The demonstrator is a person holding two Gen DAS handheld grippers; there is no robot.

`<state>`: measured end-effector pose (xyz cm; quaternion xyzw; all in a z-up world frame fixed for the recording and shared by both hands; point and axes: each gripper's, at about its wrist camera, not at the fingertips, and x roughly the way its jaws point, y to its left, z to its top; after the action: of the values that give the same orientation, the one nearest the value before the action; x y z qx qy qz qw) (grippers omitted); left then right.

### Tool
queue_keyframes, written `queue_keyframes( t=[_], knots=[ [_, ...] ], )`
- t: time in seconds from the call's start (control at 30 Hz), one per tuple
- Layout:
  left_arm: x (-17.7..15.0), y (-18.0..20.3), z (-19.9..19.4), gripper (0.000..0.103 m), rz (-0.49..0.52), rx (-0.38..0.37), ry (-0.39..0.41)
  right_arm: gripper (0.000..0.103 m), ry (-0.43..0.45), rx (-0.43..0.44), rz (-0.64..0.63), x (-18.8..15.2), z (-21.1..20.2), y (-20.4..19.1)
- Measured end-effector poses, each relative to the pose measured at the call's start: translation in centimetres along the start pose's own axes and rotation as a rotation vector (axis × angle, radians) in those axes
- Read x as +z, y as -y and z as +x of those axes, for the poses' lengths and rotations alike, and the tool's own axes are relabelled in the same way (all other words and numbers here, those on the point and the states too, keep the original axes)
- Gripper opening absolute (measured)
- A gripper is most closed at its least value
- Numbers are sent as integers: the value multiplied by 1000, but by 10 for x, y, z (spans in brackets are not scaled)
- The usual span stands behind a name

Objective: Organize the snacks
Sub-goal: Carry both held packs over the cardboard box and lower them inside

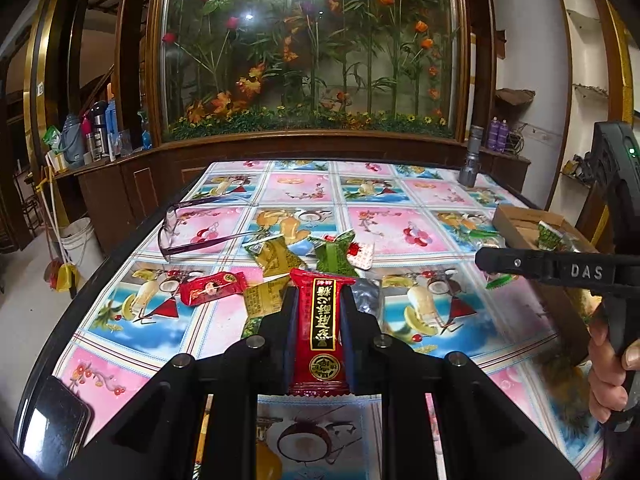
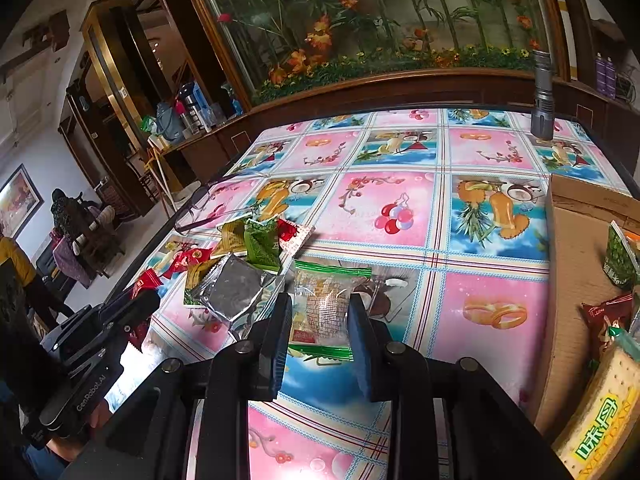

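My left gripper [image 1: 318, 300] is shut on a long red snack bar [image 1: 320, 328] with gold lettering, held above the table. Beyond it lies a pile of wrapped snacks [image 1: 304, 256]: yellow-green, green, red and silver packets. My right gripper [image 2: 320, 312] has its jaws on either side of a clear packet with green edges [image 2: 326, 304], which lies on the tablecloth; the pads look close to it but contact is unclear. A silver foil packet [image 2: 236, 288] lies just left of it. A cardboard box [image 2: 568, 280] at the right holds several snacks.
Purple-framed glasses [image 1: 192, 228] lie at the table's left edge. A grey flashlight [image 2: 543, 96] stands at the far right. A phone [image 1: 56, 420] lies at the near left corner. The table carries a fruit-print cloth [image 2: 400, 208]. A wooden cabinet with a plant display stands behind.
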<state>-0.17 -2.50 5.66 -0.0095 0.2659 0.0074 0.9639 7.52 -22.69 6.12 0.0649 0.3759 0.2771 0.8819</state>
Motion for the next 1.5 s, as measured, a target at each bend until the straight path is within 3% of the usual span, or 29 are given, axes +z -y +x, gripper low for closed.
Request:
queue_keyframes(
  t=[0.2, 0.63, 1.03, 1.5],
  knots=[
    [5, 3, 2, 18, -51, -62, -23, 30, 55, -13, 75, 10, -17, 21],
    [22, 61, 1, 18, -59, -198, -42, 30, 169, -100, 253, 25, -58, 77],
    [22, 100, -3, 18, -18, -263, -60, 30, 140, -181, 454, 19, -69, 132],
    [18, 129, -3, 18, 20, -318, -88, 30, 148, -180, 506, 15, -86, 149]
  ],
)
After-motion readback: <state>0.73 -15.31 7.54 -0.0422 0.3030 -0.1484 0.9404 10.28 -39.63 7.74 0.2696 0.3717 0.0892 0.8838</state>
